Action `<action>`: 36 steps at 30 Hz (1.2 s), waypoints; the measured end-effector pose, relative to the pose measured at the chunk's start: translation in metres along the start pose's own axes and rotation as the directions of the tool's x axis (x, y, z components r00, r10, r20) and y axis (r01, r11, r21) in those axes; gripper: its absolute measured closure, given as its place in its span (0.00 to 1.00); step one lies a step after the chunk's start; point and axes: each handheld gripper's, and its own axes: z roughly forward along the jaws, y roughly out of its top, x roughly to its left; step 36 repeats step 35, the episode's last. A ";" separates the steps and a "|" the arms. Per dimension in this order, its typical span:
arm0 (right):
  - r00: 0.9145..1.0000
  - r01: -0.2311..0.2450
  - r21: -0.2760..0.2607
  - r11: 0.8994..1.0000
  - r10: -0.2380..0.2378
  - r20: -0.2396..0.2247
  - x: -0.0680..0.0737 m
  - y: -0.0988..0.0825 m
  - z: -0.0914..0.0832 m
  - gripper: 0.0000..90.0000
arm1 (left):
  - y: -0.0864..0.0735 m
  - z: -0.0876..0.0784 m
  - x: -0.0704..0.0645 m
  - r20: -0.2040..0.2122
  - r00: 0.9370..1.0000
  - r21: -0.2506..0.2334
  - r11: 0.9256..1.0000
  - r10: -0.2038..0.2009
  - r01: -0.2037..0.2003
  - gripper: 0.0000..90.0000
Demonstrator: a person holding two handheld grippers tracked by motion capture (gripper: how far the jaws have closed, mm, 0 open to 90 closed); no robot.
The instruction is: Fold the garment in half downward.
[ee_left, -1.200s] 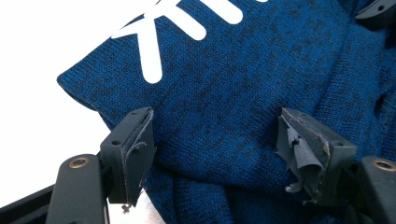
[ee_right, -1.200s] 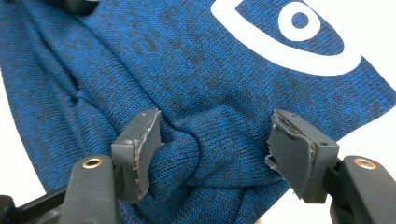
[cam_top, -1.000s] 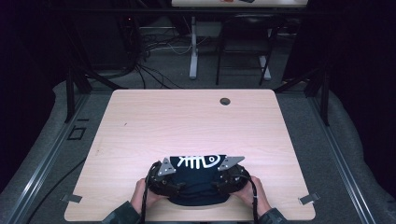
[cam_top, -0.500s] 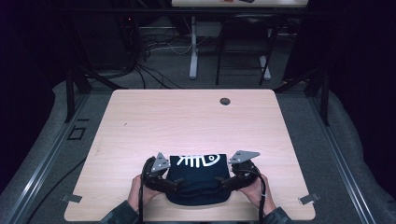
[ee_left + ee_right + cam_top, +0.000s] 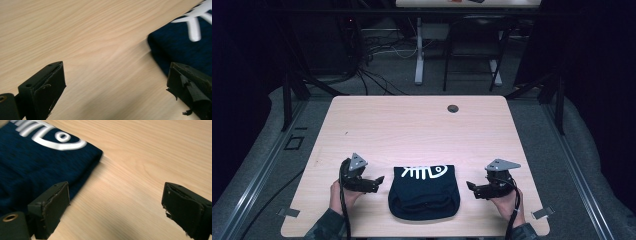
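Folded navy garment lying low centre on the tabletop, now released. Left hand-held gripper and right hand-held gripper drawn back to either side, jaws apart, empty. Folding probably finished.

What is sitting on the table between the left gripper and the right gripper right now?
The folded dark blue garment with a white fish-skeleton print lies between the left gripper and the right gripper, apart from both, clearest in the high view.
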 end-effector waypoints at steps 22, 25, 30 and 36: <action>0.988 -0.113 0.069 0.991 0.105 0.113 -0.051 -0.041 0.014 0.09 | -0.014 0.022 0.025 -0.030 0.998 0.050 0.997 -0.063 0.064 0.00; 0.987 -0.106 0.055 0.993 0.099 0.127 -0.053 -0.043 0.014 0.08 | -0.017 0.025 0.029 -0.032 0.997 0.046 0.996 -0.069 0.071 0.00; 0.988 -0.092 0.038 0.995 0.087 0.126 -0.054 -0.044 0.016 0.07 | -0.016 0.027 0.029 -0.048 0.997 0.041 0.997 -0.064 0.066 0.00; 0.987 -0.096 0.036 0.995 0.091 0.130 -0.054 -0.044 0.017 0.06 | -0.016 0.027 0.029 -0.042 0.997 0.045 0.996 -0.070 0.072 0.00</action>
